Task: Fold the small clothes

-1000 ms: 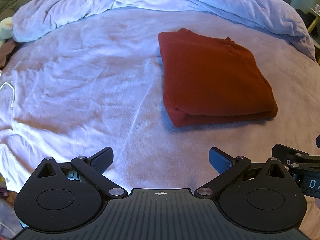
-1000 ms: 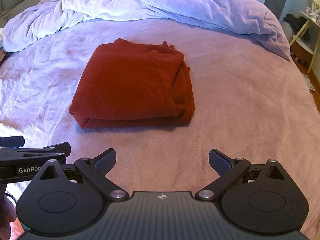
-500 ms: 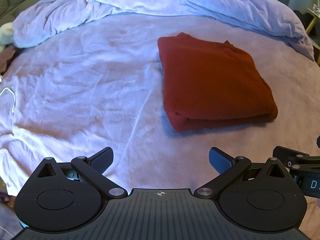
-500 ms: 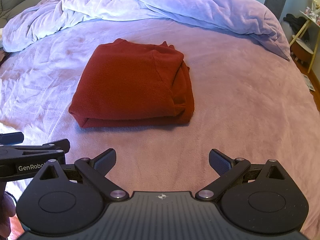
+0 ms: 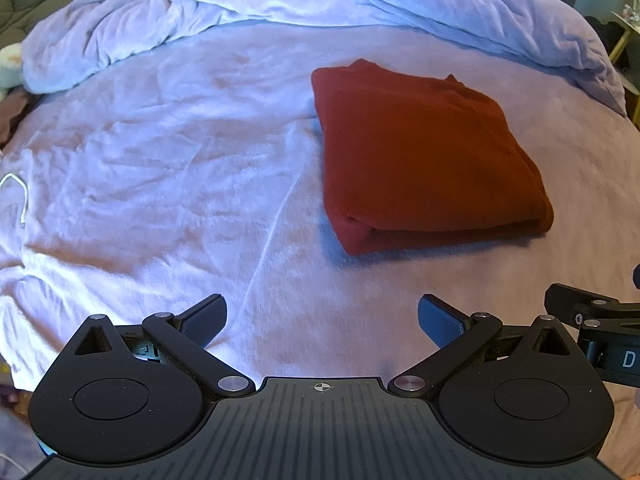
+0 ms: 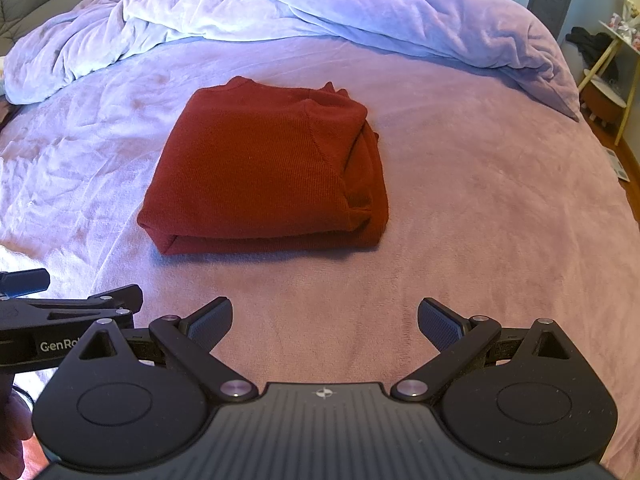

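Purple bed [image 6: 480,200] held a soft, floppy folded red sweater [image 6: 272,168], best pinched at its thick front fold; both hand-held grippers, left hand-held gripper [image 5: 320,320] and right hand-held gripper [image 6: 325,320], gaped wide, empty.

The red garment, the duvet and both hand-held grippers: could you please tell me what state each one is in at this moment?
Red garment: folded into a compact rectangle, lying flat on the bed sheet, untouched.
Duvet: bunched up along the far side of the bed.
Left hand-held gripper: open, empty, short of the garment.
Right hand-held gripper: open, empty, short of the garment.
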Motion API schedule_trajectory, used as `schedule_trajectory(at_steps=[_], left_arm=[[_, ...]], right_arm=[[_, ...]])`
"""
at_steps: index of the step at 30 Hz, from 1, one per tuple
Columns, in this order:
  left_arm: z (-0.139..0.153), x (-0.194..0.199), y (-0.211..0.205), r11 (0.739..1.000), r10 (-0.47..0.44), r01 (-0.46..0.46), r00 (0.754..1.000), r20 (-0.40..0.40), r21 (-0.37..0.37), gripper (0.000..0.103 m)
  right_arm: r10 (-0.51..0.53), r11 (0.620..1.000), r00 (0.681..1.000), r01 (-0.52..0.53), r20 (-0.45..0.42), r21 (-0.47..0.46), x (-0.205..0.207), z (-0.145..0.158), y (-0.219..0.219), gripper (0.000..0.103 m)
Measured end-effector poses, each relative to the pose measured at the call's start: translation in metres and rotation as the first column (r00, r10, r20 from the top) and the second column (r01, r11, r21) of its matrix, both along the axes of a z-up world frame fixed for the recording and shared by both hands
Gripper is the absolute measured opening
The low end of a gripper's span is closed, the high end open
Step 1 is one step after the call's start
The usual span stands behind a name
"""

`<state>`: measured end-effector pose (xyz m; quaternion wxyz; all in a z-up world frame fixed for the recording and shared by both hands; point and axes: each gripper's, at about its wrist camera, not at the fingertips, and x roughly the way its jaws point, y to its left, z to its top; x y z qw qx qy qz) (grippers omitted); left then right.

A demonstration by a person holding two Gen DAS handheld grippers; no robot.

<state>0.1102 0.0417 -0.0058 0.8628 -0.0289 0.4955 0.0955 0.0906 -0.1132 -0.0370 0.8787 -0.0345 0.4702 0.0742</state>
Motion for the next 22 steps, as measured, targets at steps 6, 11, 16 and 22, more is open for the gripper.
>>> schedule_trajectory(at_steps=[6, 11, 16, 22], left_arm=[[0.0005, 0.0001, -0.001, 1.0, -0.01, 0.01, 1.0, 0.003, 0.005, 0.103], [0.0006, 0.0004, -0.0017, 1.0, -0.015, 0.015, 1.0, 0.003, 0.004, 0.103], [0.0011, 0.0008, -0.002, 1.0, -0.02, 0.02, 1.0, 0.001, 0.0, 0.103], [0.0011, 0.0011, -0.0039, 1.0, -0.03, 0.03, 1.0, 0.004, 0.0, 0.103]], right_arm=[[-0.002, 1.0, 1.0, 0.002, 0.002, 0.002, -0.0008, 0.0001, -0.0002, 0.099], [-0.001, 1.0, 1.0, 0.001, 0.003, 0.003, -0.0012, 0.0003, 0.0002, 0.099], [-0.003, 1.0, 1.0, 0.003, 0.002, 0.004, -0.0012, 0.0008, -0.0001, 0.099], [-0.006, 1.0, 1.0, 0.006, 0.004, 0.004, -0.0018, 0.001, -0.0003, 0.099]])
